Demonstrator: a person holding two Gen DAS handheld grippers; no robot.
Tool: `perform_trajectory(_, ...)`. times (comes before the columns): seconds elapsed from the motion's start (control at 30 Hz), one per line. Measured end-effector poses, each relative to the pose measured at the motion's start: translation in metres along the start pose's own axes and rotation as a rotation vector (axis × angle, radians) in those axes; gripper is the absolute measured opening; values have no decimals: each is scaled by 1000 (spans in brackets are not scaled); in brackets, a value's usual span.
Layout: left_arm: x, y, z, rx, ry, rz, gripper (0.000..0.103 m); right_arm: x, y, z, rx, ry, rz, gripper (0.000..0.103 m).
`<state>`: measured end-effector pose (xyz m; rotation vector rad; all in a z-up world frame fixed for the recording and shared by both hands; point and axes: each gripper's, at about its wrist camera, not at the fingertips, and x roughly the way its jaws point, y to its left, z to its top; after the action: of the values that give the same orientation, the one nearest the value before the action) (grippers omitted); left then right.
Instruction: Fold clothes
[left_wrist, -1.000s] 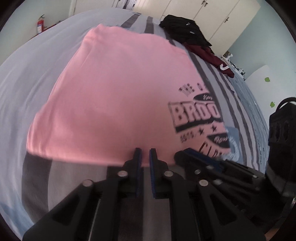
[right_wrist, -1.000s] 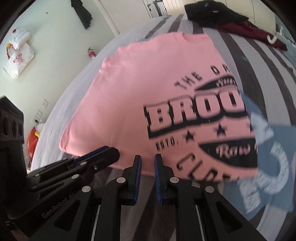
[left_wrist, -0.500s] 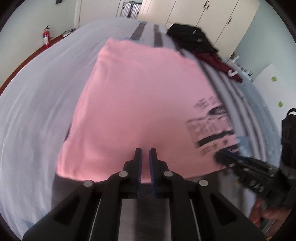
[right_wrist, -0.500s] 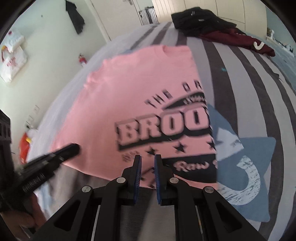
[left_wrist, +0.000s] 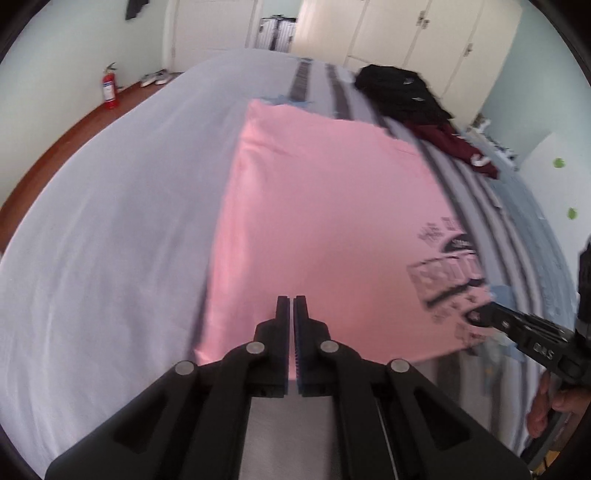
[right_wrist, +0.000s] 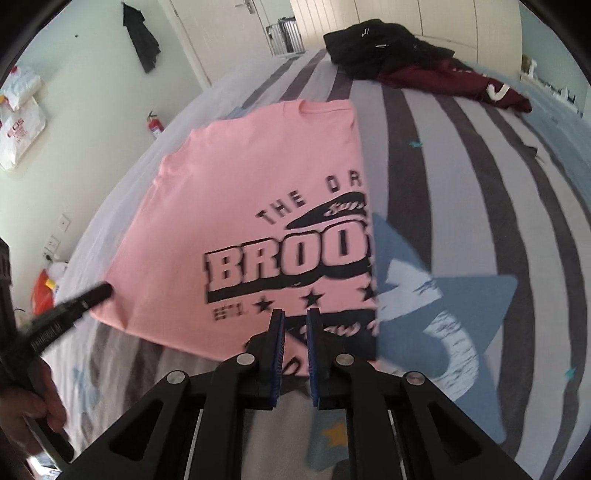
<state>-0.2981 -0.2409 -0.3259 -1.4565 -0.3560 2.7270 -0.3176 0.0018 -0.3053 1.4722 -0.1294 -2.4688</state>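
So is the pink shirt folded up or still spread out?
Partly folded: the pink shirt lies flat, its right side tucked so the print is cut off at a straight edge.

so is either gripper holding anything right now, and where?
Nothing visibly held. Left gripper shut and right gripper slightly open, above the pink shirt's near hem.

The pink T-shirt (right_wrist: 258, 206) reads "THE OR", "BROO" and "ESTD.", cut off by its fold.

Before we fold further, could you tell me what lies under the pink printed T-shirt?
The pink printed T-shirt lies on the grey striped bedcover, overlapping its blue star print. Anything beneath its middle is hidden.
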Motion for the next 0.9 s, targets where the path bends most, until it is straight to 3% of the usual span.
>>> perform_trajectory(0.23,7,7,-28,-17,57,18,2,13,-13,-20,18,43,1,9)
perform_trajectory(0.33,-3,5,-19,-21,47,20,2,8,-13,-14,15,56,-3,8)
perform_trajectory(0.5,-10,12,2,-18,-10,26,2,-15,-24,-4,24,-3,-20,9)
perform_trajectory(0.73,5,36,-23,-42,39,78,2,0,-45,-29,71,35,-40,10)
perform_trajectory(0.9,-11,36,4,-93,-3,87,2,-11,-40,-16,66,33,-69,11)
